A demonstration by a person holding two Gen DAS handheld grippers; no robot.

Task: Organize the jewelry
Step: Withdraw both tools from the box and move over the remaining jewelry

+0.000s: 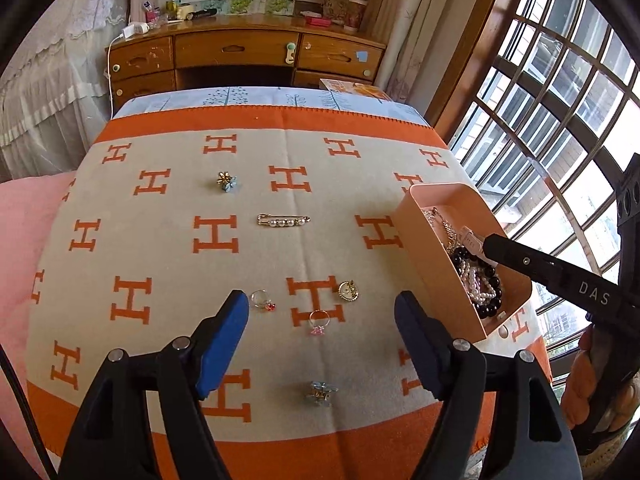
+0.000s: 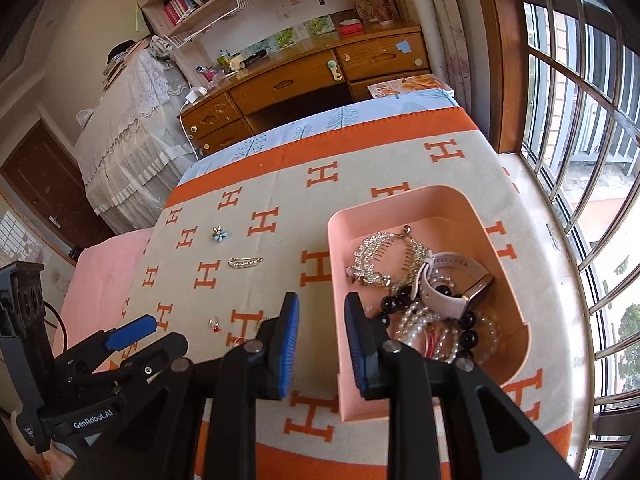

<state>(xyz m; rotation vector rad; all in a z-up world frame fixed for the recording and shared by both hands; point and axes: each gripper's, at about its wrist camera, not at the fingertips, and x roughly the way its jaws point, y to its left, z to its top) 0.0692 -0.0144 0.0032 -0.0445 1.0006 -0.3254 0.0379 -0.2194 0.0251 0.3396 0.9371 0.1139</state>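
Observation:
A pink box (image 1: 434, 264) (image 2: 400, 204) stands at the right of the orange-and-cream blanket and holds a watch (image 2: 448, 280), bead bracelets (image 2: 460, 332) and a sparkly hair comb (image 2: 372, 260). Loose pieces lie on the blanket: a flower clip (image 1: 227, 182), a pearl pin (image 1: 283, 220), a red-stone ring (image 1: 264, 300), a pink-stone ring (image 1: 318, 322), a round gold brooch (image 1: 348, 291) and a blue bow clip (image 1: 320, 393). My left gripper (image 1: 322, 340) is open above the rings. My right gripper (image 2: 322, 344) is open and empty, astride the box's left wall.
A wooden desk (image 1: 244, 54) with drawers stands beyond the bed. A barred window (image 2: 580, 160) runs along the right. A pink pillow (image 1: 24, 220) lies at the left. A magazine (image 2: 408, 84) sits at the bed's far right corner.

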